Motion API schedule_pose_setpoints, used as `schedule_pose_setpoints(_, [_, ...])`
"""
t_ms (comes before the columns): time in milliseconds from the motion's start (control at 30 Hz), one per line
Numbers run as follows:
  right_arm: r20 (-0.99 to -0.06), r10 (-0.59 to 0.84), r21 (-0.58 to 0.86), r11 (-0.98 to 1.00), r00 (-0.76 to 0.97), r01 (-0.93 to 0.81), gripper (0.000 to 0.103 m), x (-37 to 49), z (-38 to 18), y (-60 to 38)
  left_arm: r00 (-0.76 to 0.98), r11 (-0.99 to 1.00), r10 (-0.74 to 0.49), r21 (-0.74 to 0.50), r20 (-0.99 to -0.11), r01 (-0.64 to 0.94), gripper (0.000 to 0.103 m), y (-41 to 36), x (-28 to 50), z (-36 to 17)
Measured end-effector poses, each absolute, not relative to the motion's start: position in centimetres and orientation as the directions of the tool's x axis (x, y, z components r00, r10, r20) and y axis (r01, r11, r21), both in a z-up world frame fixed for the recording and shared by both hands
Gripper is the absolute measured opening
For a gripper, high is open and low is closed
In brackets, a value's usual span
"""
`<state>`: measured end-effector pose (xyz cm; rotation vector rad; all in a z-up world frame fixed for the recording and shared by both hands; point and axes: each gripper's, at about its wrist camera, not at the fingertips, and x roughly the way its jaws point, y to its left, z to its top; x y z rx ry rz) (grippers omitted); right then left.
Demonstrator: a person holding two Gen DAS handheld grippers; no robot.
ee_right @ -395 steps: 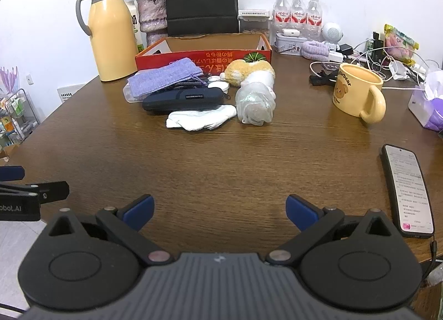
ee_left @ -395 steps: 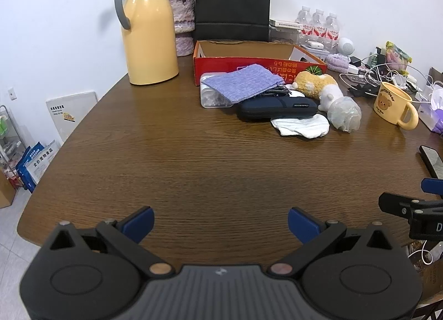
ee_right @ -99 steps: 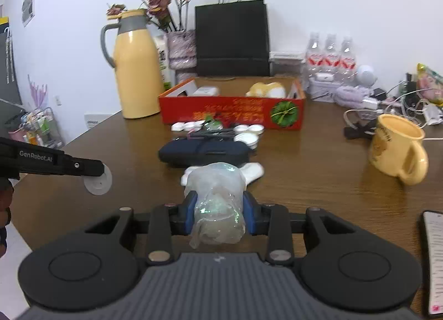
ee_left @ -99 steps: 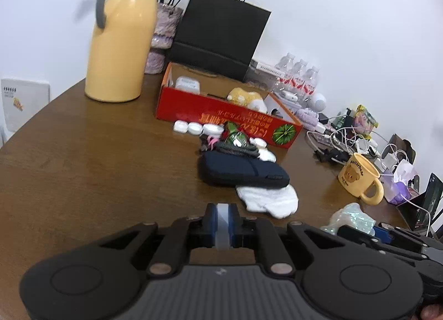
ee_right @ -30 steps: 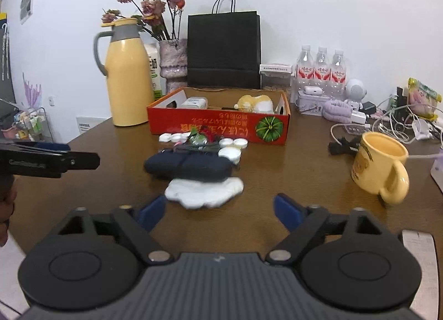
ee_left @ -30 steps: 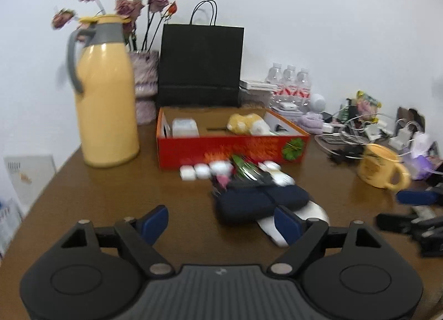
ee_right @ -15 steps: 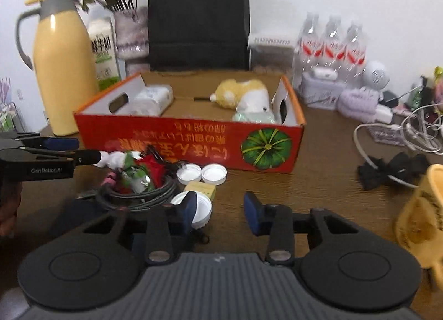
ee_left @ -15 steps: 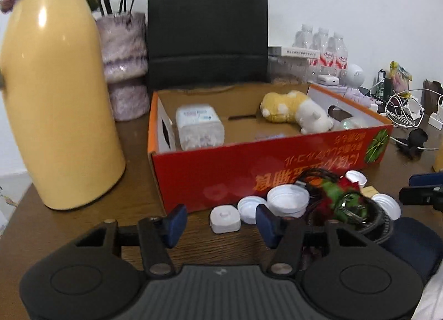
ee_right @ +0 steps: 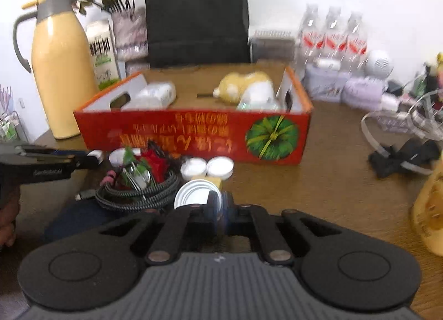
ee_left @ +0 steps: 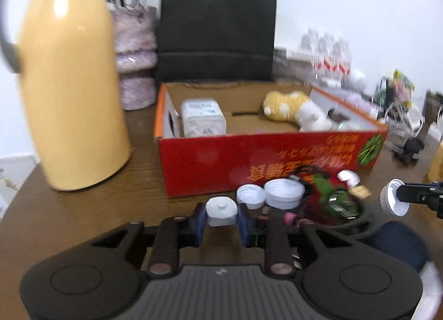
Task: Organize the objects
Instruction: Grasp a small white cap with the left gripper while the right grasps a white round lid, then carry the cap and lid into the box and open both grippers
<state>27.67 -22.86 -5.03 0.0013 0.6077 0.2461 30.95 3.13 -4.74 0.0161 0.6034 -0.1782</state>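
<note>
My left gripper (ee_left: 221, 221) is shut on a small white square lid (ee_left: 221, 211), just in front of the red cardboard box (ee_left: 265, 159). My right gripper (ee_right: 218, 210) is shut on the rim of a round white cap (ee_right: 195, 194), held on edge; the same cap (ee_left: 393, 201) shows at the right of the left wrist view. More white caps (ee_left: 281, 192) (ee_right: 207, 168), a coiled black cable (ee_right: 138, 195) and a red-green trinket (ee_right: 141, 166) lie before the box. Inside the box are a plush toy (ee_left: 293, 109) and a clear container (ee_left: 203, 116).
A yellow thermos (ee_left: 69, 85) stands left of the box, a black paper bag (ee_left: 218, 26) and a vase behind it. Water bottles (ee_right: 332, 35), cables (ee_right: 401, 137) and a yellow mug (ee_right: 429, 220) are to the right. A dark pouch (ee_left: 396, 245) lies near me.
Both grippers have closed: the left onto the small square lid, the right onto a round cap. Both caps now sit between the fingers, slightly lifted.
</note>
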Motion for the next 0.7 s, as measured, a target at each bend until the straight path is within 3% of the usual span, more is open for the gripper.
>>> schedule_pose_setpoints(200, [-0.514, 0.256, 0.144, 0.967, 0.819, -0.212, 0.005, 22.3, -2.3, -24.9, 0.847, 0.99, -0.135, -0.099, -0.514, 0.098, 0.023, 3.5, 21.4, -1.3])
schedule_pose_setpoints(367, [-0.507, 0.275, 0.145, 0.961, 0.817, -0.234, 0.005, 15.3, -1.4, -25.5, 0.835, 0.972, -0.211, -0.199, -0.509, 0.124, 0.023, 2.5, 14.1, -0.2])
schedule_pose_setpoints(567, [-0.549, 0.291, 0.15, 0.957, 0.783, -0.25, 0.005, 11.0, -2.4, -25.5, 0.823, 0.973, -0.222, -0.177, -0.523, 0.15, 0.023, 1.3, 12.0, 0.0])
schedule_pose_setpoints(700, [-0.531, 0.305, 0.146, 0.952, 0.791, -0.269, 0.005, 11.2, -1.7, -25.4, 0.839, 0.973, -0.23, -0.145, -0.494, 0.182, 0.023, 0.8, 13.5, 0.9])
